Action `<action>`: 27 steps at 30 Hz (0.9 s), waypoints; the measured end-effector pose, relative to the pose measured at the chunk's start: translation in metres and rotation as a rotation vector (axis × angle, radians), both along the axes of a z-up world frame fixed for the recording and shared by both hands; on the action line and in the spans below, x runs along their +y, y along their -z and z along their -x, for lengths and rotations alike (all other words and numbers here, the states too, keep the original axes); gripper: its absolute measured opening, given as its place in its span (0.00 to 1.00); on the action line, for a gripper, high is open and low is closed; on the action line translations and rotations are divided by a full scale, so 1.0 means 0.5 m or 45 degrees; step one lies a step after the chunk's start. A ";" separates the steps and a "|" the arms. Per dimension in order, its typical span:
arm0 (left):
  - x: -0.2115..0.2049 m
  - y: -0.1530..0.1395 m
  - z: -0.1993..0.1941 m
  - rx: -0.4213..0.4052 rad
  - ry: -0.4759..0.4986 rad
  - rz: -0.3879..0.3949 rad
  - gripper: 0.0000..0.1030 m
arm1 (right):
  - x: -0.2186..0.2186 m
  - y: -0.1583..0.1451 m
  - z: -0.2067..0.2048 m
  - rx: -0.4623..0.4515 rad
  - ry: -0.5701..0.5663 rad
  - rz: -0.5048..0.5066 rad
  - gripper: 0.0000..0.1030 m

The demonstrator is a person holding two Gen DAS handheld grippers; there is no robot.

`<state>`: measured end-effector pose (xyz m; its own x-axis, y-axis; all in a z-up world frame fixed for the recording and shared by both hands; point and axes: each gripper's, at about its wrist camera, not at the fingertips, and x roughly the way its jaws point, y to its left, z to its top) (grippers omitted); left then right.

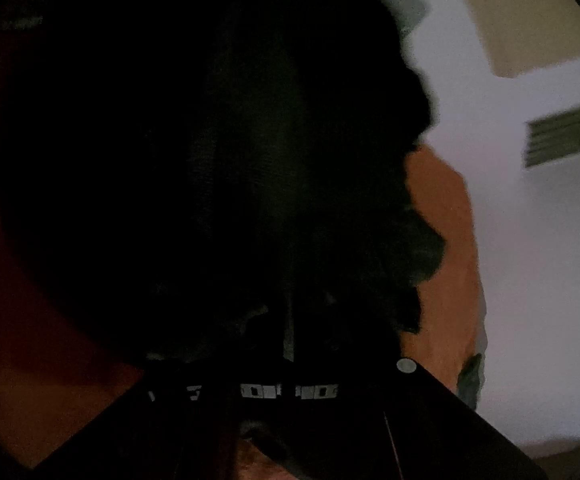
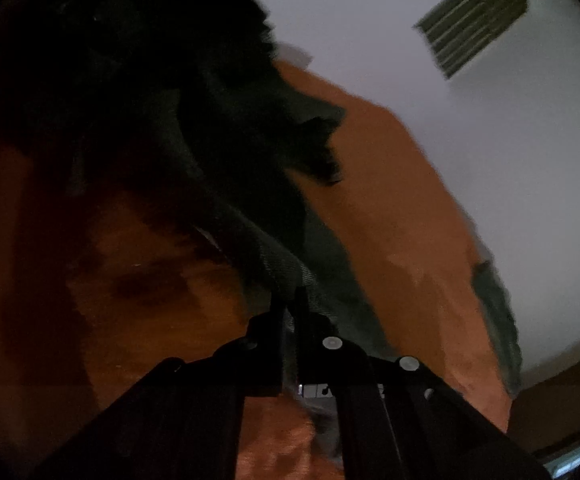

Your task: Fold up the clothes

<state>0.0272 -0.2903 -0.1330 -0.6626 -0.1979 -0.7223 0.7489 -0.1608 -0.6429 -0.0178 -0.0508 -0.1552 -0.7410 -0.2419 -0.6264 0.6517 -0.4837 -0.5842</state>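
In the right wrist view the right gripper (image 2: pixel 290 300) has its fingers (image 2: pixel 277 320) pinched together on a grey-green ribbed edge of a dark garment (image 2: pixel 225 128). From that pinch the cloth rises ahead of the fingers and spreads up and to their left, filling the upper left of the view with a ragged dark outline. Below and to both sides of the fingers lies an orange bedspread (image 2: pixel 390 220); past its far edge to the right stands a pale wall (image 2: pixel 510 200) with a slatted vent (image 2: pixel 474 20).

In the left wrist view the left gripper (image 1: pixel 290 344) is almost lost in darkness: the same dark garment (image 1: pixel 229 160) hangs directly ahead of the fingers and covers most of the frame. A thin strip of cloth seems to run between the tips, but I cannot tell whether they are clenched on it. Orange bedspread (image 1: pixel 442 248) shows to the right of the fingers, the wall (image 1: pixel 530 260) beyond it
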 end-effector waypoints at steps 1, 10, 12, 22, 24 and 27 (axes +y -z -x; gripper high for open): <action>0.012 -0.016 0.004 -0.001 0.015 0.042 0.03 | 0.011 -0.011 0.001 0.012 0.014 0.013 0.02; 0.146 -0.102 0.084 0.101 0.396 0.219 0.00 | 0.091 -0.124 0.054 0.174 0.125 0.106 0.02; 0.190 -0.123 0.101 0.147 0.517 0.237 0.00 | 0.105 -0.164 0.060 0.203 0.142 0.146 0.02; 0.113 -0.141 0.033 0.199 0.339 0.194 0.52 | 0.290 -0.305 0.198 0.078 0.460 0.409 0.00; 0.072 -0.124 0.036 0.149 0.269 0.135 0.54 | 0.286 -0.277 0.196 -0.003 0.395 0.382 0.00; 0.027 -0.083 0.022 0.084 0.172 0.021 0.56 | 0.281 -0.234 0.193 -0.123 0.296 0.341 0.28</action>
